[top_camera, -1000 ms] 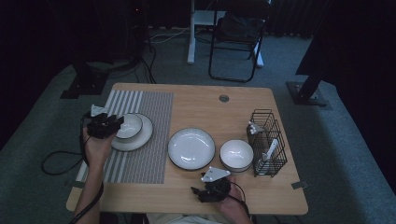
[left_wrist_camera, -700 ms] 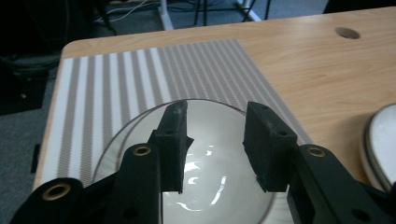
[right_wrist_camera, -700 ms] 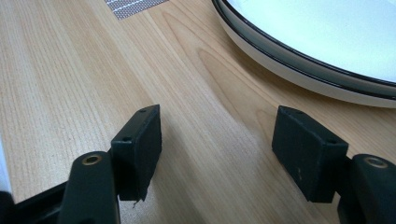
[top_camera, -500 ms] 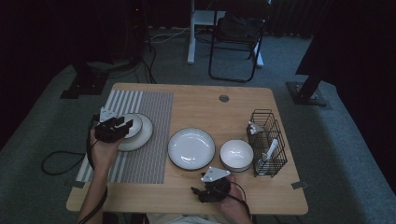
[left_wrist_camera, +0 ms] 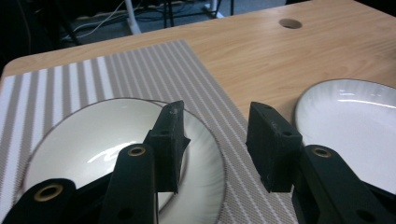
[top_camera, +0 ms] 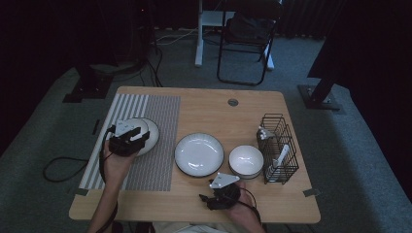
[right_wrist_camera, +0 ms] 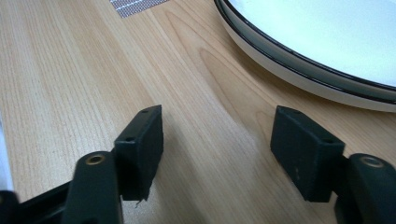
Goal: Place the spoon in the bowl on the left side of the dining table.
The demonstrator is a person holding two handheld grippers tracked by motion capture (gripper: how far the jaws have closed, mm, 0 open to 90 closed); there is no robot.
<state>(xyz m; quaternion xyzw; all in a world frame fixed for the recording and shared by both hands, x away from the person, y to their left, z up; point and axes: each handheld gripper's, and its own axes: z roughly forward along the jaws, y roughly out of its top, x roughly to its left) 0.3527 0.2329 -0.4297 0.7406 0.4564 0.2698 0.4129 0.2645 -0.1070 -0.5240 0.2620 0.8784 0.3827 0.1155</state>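
A small white plate (top_camera: 148, 132) (left_wrist_camera: 93, 144) lies on the striped placemat (top_camera: 160, 111) (left_wrist_camera: 140, 65) at the table's left. My left gripper (top_camera: 128, 141) (left_wrist_camera: 217, 109) hovers over the plate's right rim, open. Its jaws have just been opening, with the rim below the gap and nothing gripped. A larger dark-rimmed white plate (top_camera: 199, 154) (left_wrist_camera: 355, 121) (right_wrist_camera: 327, 28) sits mid-table. My right gripper (top_camera: 221, 194) (right_wrist_camera: 219, 116) rests low near the front edge, short of that plate. It is open over bare wood, and its jaws have just been closing a little.
A white bowl (top_camera: 246, 161) stands right of the large plate. Beside it a black wire rack (top_camera: 278, 148) holds white utensils. A cable hole (top_camera: 233, 102) marks the table's far side. A chair (top_camera: 248, 39) stands beyond the table.
My left gripper has moved right and toward the front, across the small plate, and its jaws stand wider. The right gripper has stayed in place.
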